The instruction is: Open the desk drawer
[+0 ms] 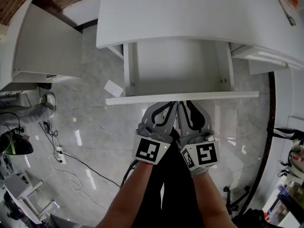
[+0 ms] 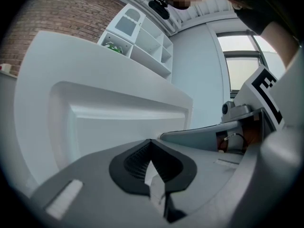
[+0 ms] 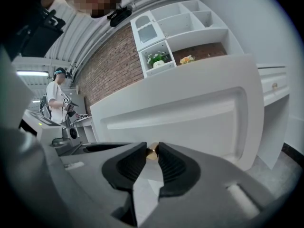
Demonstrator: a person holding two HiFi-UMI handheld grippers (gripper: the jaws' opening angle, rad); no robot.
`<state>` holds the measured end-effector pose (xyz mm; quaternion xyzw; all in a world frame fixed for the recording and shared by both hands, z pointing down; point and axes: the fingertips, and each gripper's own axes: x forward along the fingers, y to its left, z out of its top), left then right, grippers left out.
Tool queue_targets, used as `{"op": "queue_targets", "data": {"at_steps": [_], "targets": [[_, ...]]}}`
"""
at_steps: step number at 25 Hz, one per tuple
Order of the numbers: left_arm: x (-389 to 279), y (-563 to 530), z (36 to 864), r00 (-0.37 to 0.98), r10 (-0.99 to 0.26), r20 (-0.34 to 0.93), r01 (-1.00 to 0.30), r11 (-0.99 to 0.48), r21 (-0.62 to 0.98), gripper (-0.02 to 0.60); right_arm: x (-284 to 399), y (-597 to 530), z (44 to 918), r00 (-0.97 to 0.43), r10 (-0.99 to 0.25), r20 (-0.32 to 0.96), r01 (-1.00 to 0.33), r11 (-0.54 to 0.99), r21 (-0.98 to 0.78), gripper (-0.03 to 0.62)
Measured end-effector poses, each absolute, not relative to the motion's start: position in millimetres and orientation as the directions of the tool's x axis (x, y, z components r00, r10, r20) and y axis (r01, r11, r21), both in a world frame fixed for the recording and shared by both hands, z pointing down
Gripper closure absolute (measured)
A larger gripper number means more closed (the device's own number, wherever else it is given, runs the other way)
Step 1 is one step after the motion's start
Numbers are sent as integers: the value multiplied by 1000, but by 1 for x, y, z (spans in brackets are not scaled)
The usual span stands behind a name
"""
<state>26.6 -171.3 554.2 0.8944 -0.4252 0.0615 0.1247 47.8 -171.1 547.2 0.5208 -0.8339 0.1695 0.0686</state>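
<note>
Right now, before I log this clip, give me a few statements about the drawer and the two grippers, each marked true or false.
1. The drawer stands pulled out from under the desk top. True.
2. The fingers of the right gripper are shut on a small brass knob. True.
3. The fingers of the left gripper are spread wide apart. False: they meet at the tips, with nothing between them.
4. The drawer holds a stack of papers. False: the part of its inside that shows in the head view is bare white.
</note>
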Motion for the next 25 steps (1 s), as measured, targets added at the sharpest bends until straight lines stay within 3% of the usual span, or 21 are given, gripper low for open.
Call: {"op": "queue_targets", "data": {"at_steps": [25], "targets": [[31,-113,562,660,-715,228,-750,-640,165,597,53,-112,552,-418,-856,306,-905,361,-226,520]]}}
